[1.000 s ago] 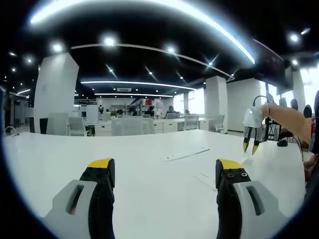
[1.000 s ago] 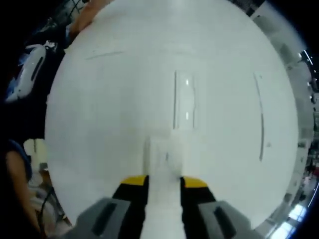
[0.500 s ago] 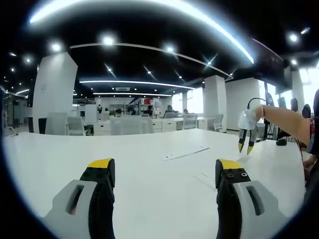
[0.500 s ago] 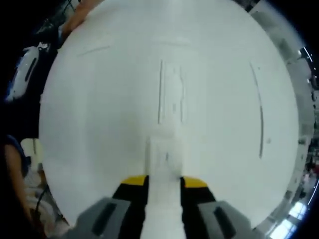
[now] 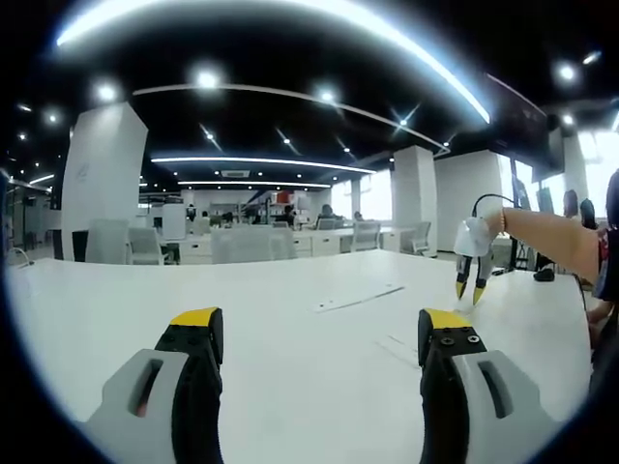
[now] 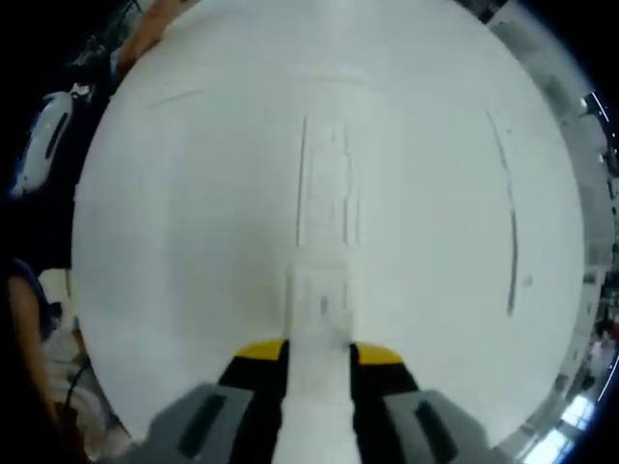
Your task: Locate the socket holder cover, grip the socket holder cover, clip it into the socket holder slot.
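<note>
Big white table (image 5: 116,309) spans both views, open-plan office behind it in the left gripper view: white pillar (image 5: 106,179), chairs (image 5: 131,244), ceiling light strips. On the table in the right gripper view: the socket holder (image 6: 324,184), a long white rail lying flat, running away from the camera, its near end just past the cover's tip; a thin white strip (image 6: 507,213) lies well apart to the side. In the left gripper view a long flat strip (image 5: 360,298) lies mid-table; can't tell which piece it is. Left gripper (image 5: 324,333) is low over the table, jaws spread wide, nothing between them. Right gripper (image 6: 319,353) is pointed down at the table, yellow-tipped jaws pinching the cover (image 6: 322,319), a white strip that sticks out forward between them, lined up lengthwise with the socket holder. Whether the cover tip touches the holder: can't tell, white on white. From the left gripper view the right gripper (image 5: 470,275) shows at the far side, tips down close to the table, held by a bare forearm (image 5: 551,242). A white device (image 6: 44,140) sits off the table edge in the right gripper view.
</note>
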